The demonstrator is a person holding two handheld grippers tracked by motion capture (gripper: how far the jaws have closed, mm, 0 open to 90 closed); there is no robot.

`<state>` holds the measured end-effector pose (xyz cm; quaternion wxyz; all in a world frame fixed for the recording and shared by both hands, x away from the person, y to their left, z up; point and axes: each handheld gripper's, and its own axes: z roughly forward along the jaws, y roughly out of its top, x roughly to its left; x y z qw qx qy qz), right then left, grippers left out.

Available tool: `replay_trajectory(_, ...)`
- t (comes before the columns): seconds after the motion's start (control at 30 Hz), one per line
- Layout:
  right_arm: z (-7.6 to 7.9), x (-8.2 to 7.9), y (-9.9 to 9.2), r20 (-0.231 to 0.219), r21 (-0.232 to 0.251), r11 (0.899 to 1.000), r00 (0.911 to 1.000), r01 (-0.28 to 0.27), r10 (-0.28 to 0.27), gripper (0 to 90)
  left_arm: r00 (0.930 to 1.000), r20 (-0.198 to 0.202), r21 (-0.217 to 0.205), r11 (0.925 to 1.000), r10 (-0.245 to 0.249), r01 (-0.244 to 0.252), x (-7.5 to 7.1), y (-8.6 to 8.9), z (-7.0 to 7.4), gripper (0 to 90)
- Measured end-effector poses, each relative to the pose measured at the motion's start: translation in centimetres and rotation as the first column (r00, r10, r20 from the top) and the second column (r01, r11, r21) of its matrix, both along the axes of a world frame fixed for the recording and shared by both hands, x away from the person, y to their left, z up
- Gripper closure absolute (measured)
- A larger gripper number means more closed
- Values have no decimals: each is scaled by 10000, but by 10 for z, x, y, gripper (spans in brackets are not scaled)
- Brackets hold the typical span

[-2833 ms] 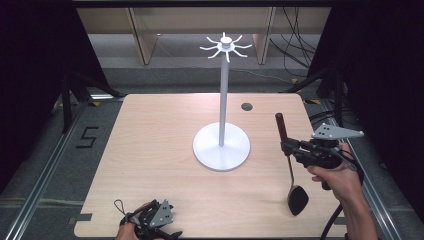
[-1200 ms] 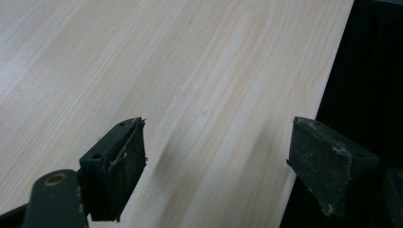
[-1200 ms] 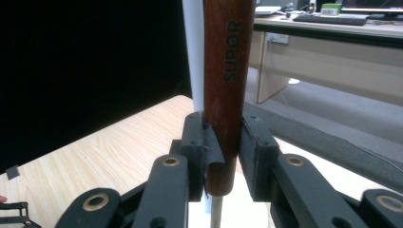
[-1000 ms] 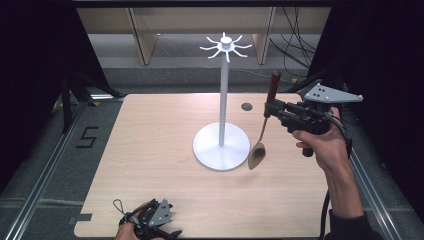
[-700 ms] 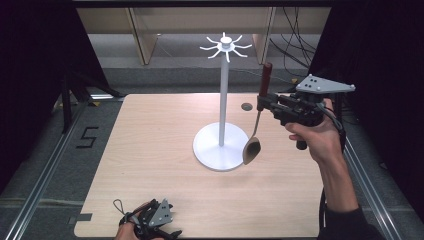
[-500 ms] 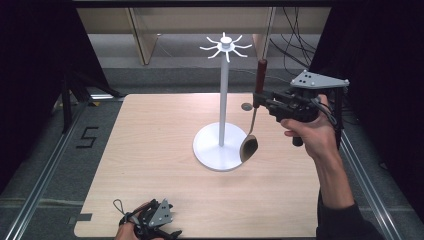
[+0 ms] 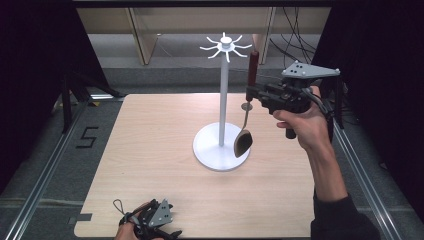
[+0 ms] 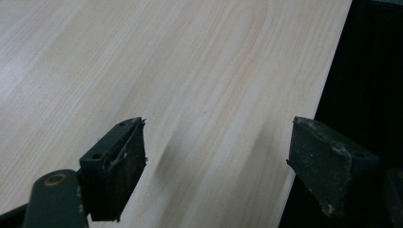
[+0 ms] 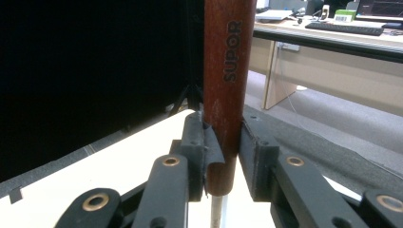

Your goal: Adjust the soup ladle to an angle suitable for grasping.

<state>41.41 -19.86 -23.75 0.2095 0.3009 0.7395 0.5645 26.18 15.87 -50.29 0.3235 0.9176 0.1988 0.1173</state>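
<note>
— Status, left to right?
— Left gripper (image 7: 150, 220) idles on the desk (image 7: 150, 150), fingers apart, empty. Rack (image 7: 222, 100) mid-desk. My right gripper (image 7: 252, 93) clamps the ladle (image 7: 243, 140) upright beside it.
— Next?
— Probably hooking its handle onto a prong.

The table (image 7: 150, 165) is a pale wood-grain board with rounded corners. A white stand (image 7: 221, 145) rests on it a little toward 2 o'clock from the middle: a round flat base, a thin upright pole and a ring of short hooks at the top. A small dark round spot (image 7: 247, 106) lies on the board toward 1 o'clock, behind the base. At 7 o'clock, the left hand-held gripper (image 7: 150, 222) sits at the near edge.
</note>
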Motion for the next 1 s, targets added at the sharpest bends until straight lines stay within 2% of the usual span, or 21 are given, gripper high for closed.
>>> replay_trajectory(0.03,1,0,2,-74,35,10000,10000,26,-25,741,10000,-75,-100,9999,-4,4,0,0,0,192)
replay_trajectory(0.07,3,3,4,49,-86,10000,10000,-23,23,742,10000,31,-29,10000,2,-2,0,0,0,192)
replay_trajectory(0.23,6,6,11,-115,-61,10000,9999,44,-44,741,10000,19,-44,10000,-21,21,0,0,0,192)
replay_trajectory(0.4,7,7,13,-209,2,9998,9996,183,-183,741,10000,25,-38,10000,-37,37,0,0,0,192)
replay_trajectory(0.57,6,10,12,-274,-146,9998,9995,118,-122,740,10000,37,-28,10000,-21,21,0,0,0,192)
replay_trajectory(0.6,6,10,13,-441,-119,9999,9990,66,-71,740,10000,44,-37,10000,-19,19,0,0,0,192)
replay_trajectory(0.7,6,12,13,-303,-165,9999,9995,12,-17,741,10000,2,-18,10000,-44,44,0,0,0,192)
replay_trajectory(0.9,5,15,15,-362,-383,9992,9993,75,-89,741,10000,8,-24,10000,-29,29,0,0,1,192)
replay_trajectory(1.0,6,18,18,-543,-318,9995,9985,84,-101,740,10000,10,-47,10000,-34,34,0,0,1,192)
